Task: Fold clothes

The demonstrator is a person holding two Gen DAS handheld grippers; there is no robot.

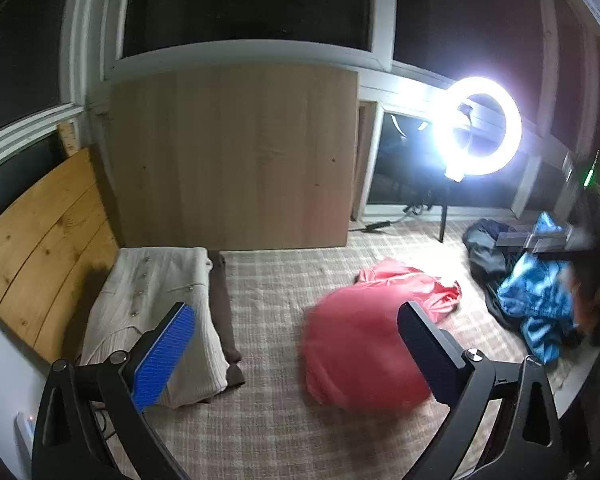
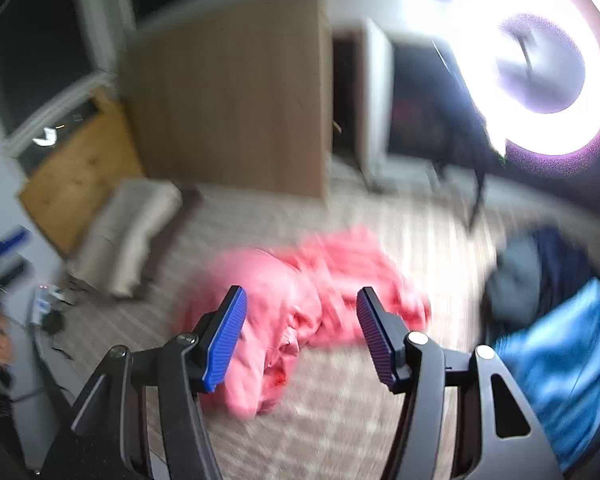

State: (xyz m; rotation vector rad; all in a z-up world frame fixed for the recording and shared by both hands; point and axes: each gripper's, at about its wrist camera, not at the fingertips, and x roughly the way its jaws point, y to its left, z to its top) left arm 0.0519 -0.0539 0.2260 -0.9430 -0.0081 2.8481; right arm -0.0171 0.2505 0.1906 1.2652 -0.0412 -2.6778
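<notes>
Blue ribbed pads of the right claw (image 2: pixel 302 334) stand apart with nothing between them, framing the crumpled pink fabric garment (image 2: pixel 300 308) that lies on the pale checked carpet (image 2: pixel 340 420) just ahead and below. The left claw (image 1: pixel 296 354) is spread wide and empty too; in its view the same pink garment (image 1: pixel 364 344) lies toward its right finger, and that finger hides part of it.

The garment is a loose heap, not spread flat, and motion blur softens its edges. As far as that allows, its long axis runs from the near left, where the bulk is rounded, back toward the right, where a thinner part trails off in the direction of the bright ring light on its stand (image 1: pixel 478 126). My judgement is that the right claw is the nearer and better centred of the two, so it would take the first hold.

A folded cream buttoned garment (image 1: pixel 160 320) already rests on something dark brown (image 1: pixel 224 312) by the wooden board (image 1: pixel 40 240) at the left. A shiny blue garment (image 1: pixel 540 300) and dark clothes (image 1: pixel 484 248) wait in a pile at the right, well apart from the pink one.
</notes>
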